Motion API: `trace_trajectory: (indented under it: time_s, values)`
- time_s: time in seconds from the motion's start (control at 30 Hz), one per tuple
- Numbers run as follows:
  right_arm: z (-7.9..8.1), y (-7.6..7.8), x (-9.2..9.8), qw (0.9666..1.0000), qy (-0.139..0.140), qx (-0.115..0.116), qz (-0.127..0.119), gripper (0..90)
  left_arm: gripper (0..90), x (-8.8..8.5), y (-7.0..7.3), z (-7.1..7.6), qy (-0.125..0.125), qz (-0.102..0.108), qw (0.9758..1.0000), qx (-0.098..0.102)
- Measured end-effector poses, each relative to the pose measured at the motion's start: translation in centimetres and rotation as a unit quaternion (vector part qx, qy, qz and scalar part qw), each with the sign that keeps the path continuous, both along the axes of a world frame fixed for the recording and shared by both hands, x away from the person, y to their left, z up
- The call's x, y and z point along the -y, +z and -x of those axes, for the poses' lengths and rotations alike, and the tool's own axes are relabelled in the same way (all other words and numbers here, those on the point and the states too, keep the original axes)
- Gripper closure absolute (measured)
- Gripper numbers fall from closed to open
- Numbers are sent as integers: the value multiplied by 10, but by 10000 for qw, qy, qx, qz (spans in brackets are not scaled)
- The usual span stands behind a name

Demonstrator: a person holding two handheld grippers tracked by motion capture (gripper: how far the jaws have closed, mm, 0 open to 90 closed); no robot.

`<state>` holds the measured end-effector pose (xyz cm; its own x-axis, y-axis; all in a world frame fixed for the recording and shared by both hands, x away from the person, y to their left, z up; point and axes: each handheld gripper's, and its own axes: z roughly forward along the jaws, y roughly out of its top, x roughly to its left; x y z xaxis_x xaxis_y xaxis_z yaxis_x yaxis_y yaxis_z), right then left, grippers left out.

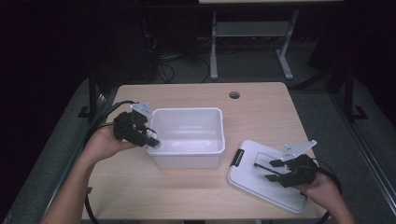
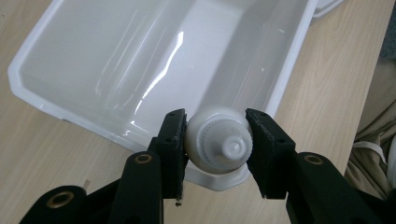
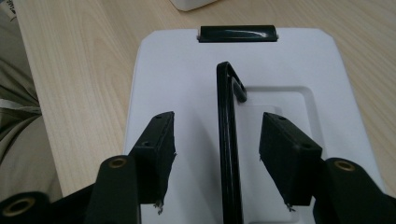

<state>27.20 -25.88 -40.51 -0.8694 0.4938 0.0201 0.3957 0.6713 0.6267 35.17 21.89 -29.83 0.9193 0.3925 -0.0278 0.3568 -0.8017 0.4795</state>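
The left gripper (image 2: pixel 215 140) squeezes a small white round thing with a ridged cap (image 2: pixel 218 140), maybe a little bottle, and holds it right over the near rim of the white tub (image 1: pixel 187 114). The tub looks empty inside. So the step in hand looks like putting the little bottle into the tub. Next, I think the hand has to go a bit further over the tub and let the jaws go loose so the bottle drops in.

The right gripper (image 1: pixel 268 170) waits over the white lid (image 1: pixel 261 186), which lies flat on the wooden table (image 1: pixel 261 107), apart from the tub. Its jaws stand apart, one on each side of the lid's black handle (image 3: pixel 229 140), but they do not pinch it.

The high view lets you see both hands, the tub and the lid together. The left gripper view lets you see the bottle up close. The right gripper view lets you see the handle standing up between the jaws, and a black clip (image 3: pixel 237 33) on the lid's far edge
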Motion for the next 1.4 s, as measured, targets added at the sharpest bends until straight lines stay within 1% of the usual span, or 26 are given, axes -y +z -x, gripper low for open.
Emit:
trace_trajectory:
  time_s: [0.2,0.27,0.43,0.5,0.6,0.73,0.83,0.9,0.93,0.97,1.03,1.1,1.17,1.2,1.4]
  values:
    - [0,-1,-1,10000,0,-16,-13,448,597,2,-7,-1,-30,-16,10000,-3]
    - [0,-1,-2,10000,4,-17,-19,448,597,4,-8,-1,-27,-77,10000,16]
    - [-1,-1,-2,10000,36,6,-22,448,597,8,-11,-3,-32,-102,9999,22]
    - [-1,-1,-2,10000,33,-5,-19,448,597,10,-13,-4,-53,-163,9999,5]
    - [-1,-2,-2,10000,41,-4,-11,448,597,10,-17,-5,-36,-126,9999,-41]
    - [-1,-2,-2,10000,29,-29,-12,448,597,10,-24,-6,10,-194,9998,-76]
    - [-1,-2,-2,10000,58,-13,-9,448,597,11,-28,-8,16,-181,9998,-125]
    - [-1,-2,-3,10000,64,-23,-9,447,597,12,-31,-8,13,-253,9996,-128]
    - [-1,-2,-3,10000,64,-27,0,447,597,13,-31,-8,-19,-295,9995,-105]
    - [-1,-1,-3,10000,56,-32,-4,448,597,13,-31,-8,-34,-286,9995,-102]
    - [-1,-1,-3,10000,42,-44,-16,448,597,15,-32,-8,-7,-247,9996,-97]
    - [-1,-1,-3,10000,44,-47,-7,447,597,16,-33,-8,-6,-284,9995,-114]
    - [-1,-1,-3,10000,62,-34,2,447,597,16,-34,-9,-14,-330,9994,-85]
    - [-1,-1,-3,10000,40,-62,-9,448,597,16,-34,-9,-20,-341,9994,-91]
    - [-1,-2,-2,10000,63,-34,-10,447,597,17,-36,-9,-20,-362,9993,-102]
